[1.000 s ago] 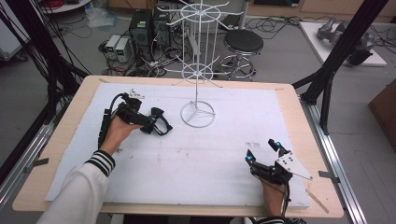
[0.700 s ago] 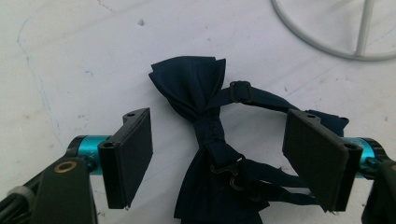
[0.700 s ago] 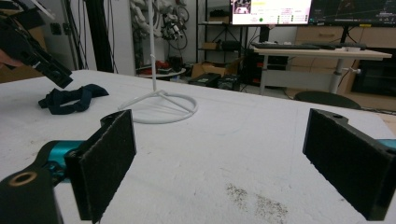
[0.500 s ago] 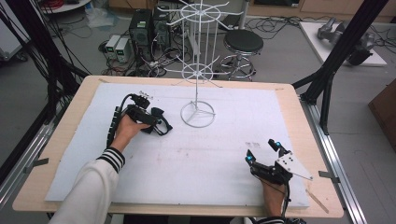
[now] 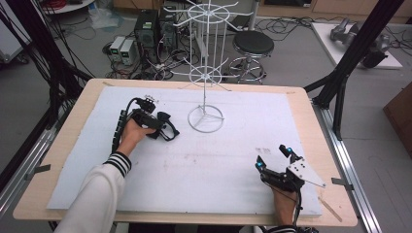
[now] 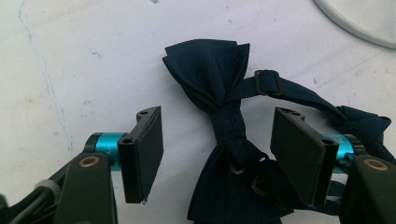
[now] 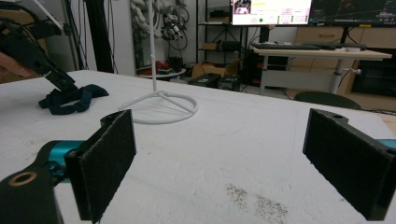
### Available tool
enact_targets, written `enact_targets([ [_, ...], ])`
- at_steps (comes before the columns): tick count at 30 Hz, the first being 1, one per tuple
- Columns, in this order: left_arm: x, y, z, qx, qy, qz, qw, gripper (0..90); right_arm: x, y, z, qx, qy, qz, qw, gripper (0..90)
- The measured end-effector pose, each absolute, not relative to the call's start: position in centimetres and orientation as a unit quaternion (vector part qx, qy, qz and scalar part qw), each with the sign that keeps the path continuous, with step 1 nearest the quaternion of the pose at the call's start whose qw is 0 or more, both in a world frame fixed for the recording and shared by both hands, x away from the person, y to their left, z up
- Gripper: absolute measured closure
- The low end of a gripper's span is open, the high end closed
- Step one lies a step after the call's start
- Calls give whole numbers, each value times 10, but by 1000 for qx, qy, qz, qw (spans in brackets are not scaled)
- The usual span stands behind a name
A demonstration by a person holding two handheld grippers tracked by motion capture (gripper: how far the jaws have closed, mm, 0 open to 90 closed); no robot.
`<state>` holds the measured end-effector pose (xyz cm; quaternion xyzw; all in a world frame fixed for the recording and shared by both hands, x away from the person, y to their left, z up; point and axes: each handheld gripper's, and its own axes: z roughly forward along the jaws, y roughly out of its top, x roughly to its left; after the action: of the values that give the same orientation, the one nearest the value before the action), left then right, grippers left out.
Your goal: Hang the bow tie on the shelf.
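A dark navy bow tie (image 6: 205,65) with its strap lies on the white table cover (image 5: 204,165), left of the wire stand's base. My left gripper (image 6: 217,121) points down over it, and its jaws have just been closing. The knot sits between the pads (image 6: 148,149), with a gap on either side. From above, the left gripper (image 5: 163,127) and bow tie (image 5: 171,131) are at the table's left middle. My right gripper (image 5: 272,156) rests near the front right, open, with nothing between its jaws (image 7: 219,140). Its view catches the bow tie (image 7: 70,100) far off.
A white wire display stand (image 5: 205,73) rises from a ring base (image 5: 205,119) at the back middle of the table; part of the ring (image 6: 355,23) lies close to the bow tie. Beyond the table stand a stool (image 5: 252,46) and computers on the floor.
My left hand has shifted slightly right and lowered onto the bow tie, and its jaws have narrowed around the knot. The right gripper has stayed still.
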<state>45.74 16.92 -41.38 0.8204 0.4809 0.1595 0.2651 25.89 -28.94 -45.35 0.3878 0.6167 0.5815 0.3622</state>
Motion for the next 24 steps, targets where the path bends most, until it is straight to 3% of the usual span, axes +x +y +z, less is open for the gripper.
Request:
enact_targets([
  [13, 460, 166, -420, 826, 480, 141, 258, 469, 259, -289, -454, 388, 616, 582, 362, 86],
  [14, 460, 167, -421, 827, 479, 138, 260, 519, 259, -289, -453, 389, 616, 582, 361, 86],
  [24, 462, 167, -423, 828, 478, 141, 258, 685, 259, -289, -454, 387, 616, 581, 364, 86],
])
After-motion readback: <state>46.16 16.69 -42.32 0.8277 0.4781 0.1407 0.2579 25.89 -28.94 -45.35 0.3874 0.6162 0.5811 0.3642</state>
